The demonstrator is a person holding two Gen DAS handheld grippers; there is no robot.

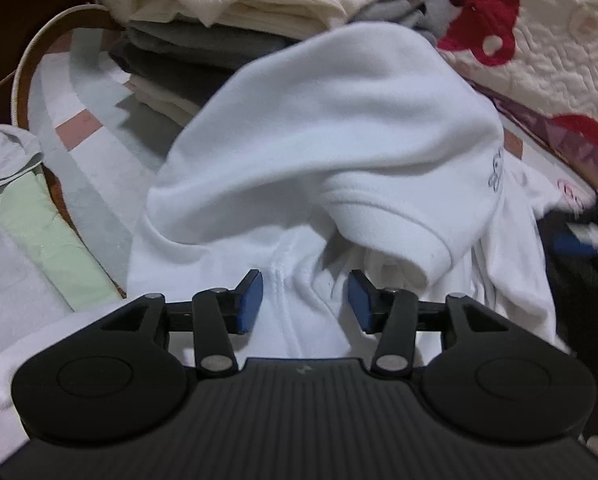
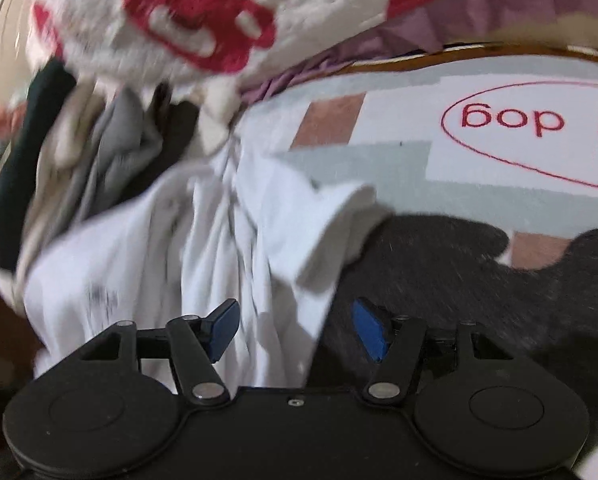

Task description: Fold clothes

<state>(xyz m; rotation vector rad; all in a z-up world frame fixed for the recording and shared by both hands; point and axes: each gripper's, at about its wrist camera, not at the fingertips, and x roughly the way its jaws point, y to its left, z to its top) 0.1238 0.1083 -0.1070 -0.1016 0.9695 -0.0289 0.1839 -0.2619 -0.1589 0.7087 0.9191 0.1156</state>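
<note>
A white sweatshirt (image 1: 331, 128) lies bunched on the mat, one cuffed sleeve (image 1: 399, 220) draped over its body. My left gripper (image 1: 305, 300) hovers low over it with a ridge of the white fabric between its blue pads (image 1: 251, 300), which stand apart from the cloth. In the blurred right wrist view the same white garment (image 2: 179, 240) runs in folds under my right gripper (image 2: 295, 334). That gripper is open, with the garment's edge between the pads but not pinched.
A stack of folded cream and grey clothes (image 1: 227, 20) stands behind the sweatshirt. A pastel patterned mat (image 2: 399, 160) lies beneath, with a dark garment (image 2: 479, 272) on it at the right. A red-and-white quilt (image 1: 559, 40) borders the far side. Green and grey cloth (image 1: 51, 232) lies at the left.
</note>
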